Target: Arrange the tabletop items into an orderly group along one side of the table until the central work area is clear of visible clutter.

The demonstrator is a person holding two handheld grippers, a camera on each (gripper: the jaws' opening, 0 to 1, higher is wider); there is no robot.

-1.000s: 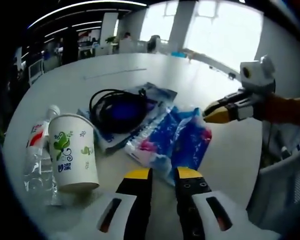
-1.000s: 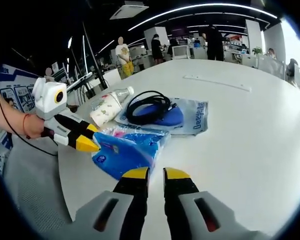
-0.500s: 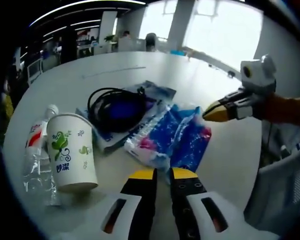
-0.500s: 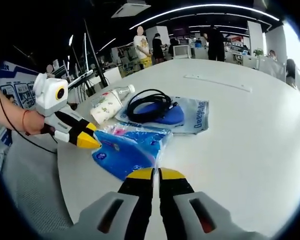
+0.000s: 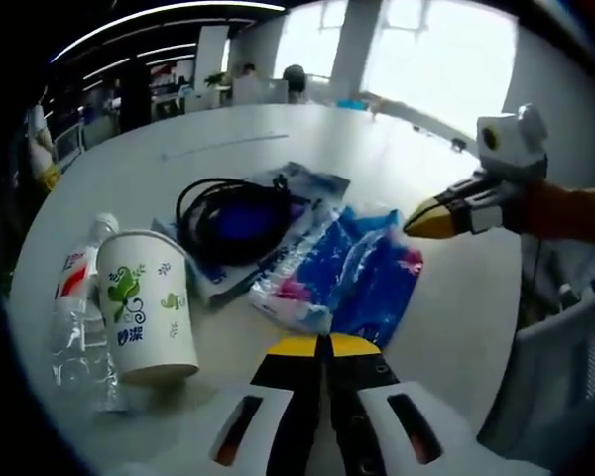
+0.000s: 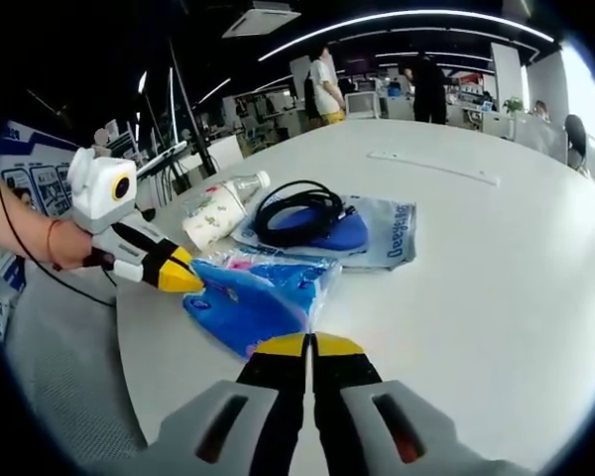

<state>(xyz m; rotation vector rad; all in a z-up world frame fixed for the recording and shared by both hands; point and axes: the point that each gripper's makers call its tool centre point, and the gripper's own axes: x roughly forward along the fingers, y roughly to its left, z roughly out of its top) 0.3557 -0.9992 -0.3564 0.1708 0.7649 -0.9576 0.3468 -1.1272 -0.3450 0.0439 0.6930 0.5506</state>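
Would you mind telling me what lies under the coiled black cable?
The black cable rests on a blue pad, which lies on a printed plastic bag. Whatever the coil and pad cover beneath them cannot be seen.

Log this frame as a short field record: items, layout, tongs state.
surface: round white table
items: white paper cup with green print; clear plastic bottle with red label; coiled black cable; flat blue-and-white printed bag; crinkled blue plastic pack
layout: cup upright beside the lying bottle; cable on the flat bag; pack next to the bag
left tongs: shut, empty, tips at the pack's near edge
right tongs: shut, empty, near the pack
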